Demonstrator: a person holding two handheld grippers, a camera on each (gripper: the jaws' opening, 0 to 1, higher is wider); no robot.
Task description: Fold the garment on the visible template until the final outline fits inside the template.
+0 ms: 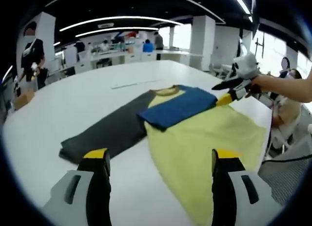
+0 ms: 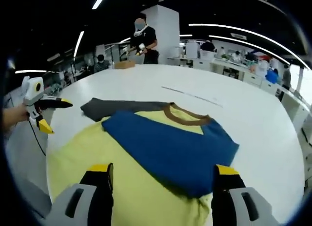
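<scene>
A soft yellow shirt [image 1: 200, 148] lies flat on the smooth white desk [image 1: 73, 104], its blue sleeve [image 2: 170, 148] folded across the chest, the grey sleeve [image 1: 107, 133] stretched toward nine o'clock. Brown ribbed collar [image 2: 187, 116] at twelve. Left tool [image 1: 161, 160] and right tool [image 2: 163, 175] hover, jaws apart, holding nothing.

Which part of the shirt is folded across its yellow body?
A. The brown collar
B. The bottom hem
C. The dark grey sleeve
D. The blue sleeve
D: the blue sleeve lies folded over the yellow body, while the dark grey sleeve is spread out on the white table.
</scene>
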